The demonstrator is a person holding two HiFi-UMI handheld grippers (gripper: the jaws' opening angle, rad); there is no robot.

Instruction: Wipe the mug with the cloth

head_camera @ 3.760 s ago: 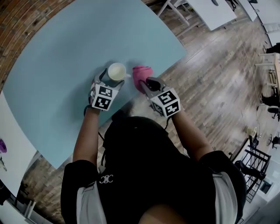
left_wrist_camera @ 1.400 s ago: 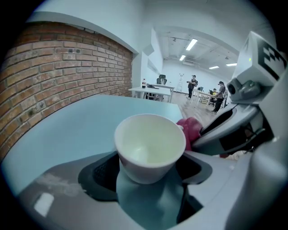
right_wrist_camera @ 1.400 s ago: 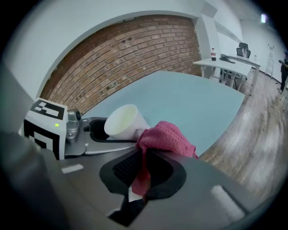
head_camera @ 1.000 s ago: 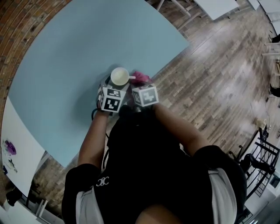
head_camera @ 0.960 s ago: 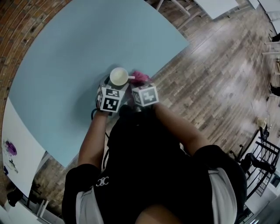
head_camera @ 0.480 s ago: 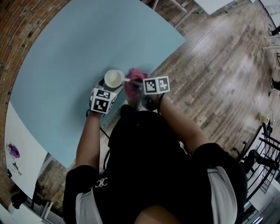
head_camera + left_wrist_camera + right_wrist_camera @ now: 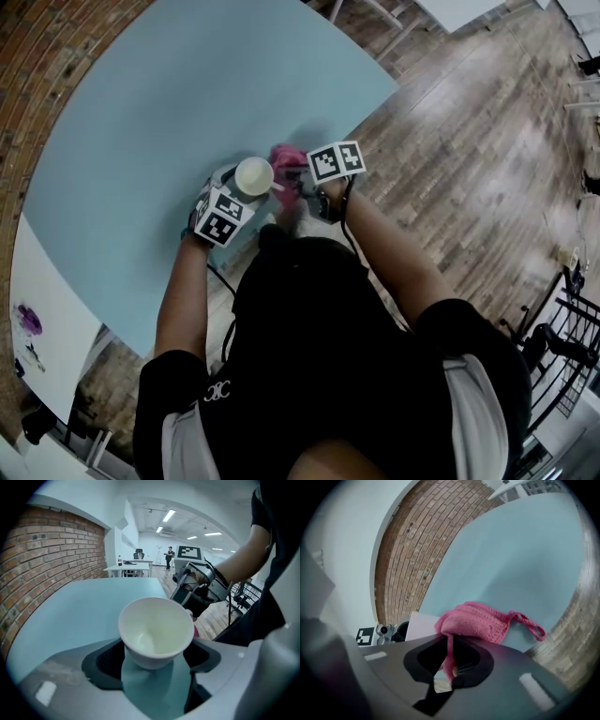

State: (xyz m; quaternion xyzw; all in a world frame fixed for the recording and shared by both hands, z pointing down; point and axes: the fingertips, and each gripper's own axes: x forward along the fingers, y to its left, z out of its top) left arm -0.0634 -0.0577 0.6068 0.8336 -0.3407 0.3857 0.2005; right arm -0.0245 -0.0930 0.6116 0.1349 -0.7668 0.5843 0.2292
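The pale blue, round-edged table [image 7: 141, 122] stands on a wood-plank floor [image 7: 469, 141].

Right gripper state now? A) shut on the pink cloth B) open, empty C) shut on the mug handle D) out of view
A: its own view shows the right gripper with jaws pinching a fold of the pink cloth; the white mug sits in the left gripper.

The person wears a black shirt [image 7: 319, 356] with pale grey panels [image 7: 192, 436].
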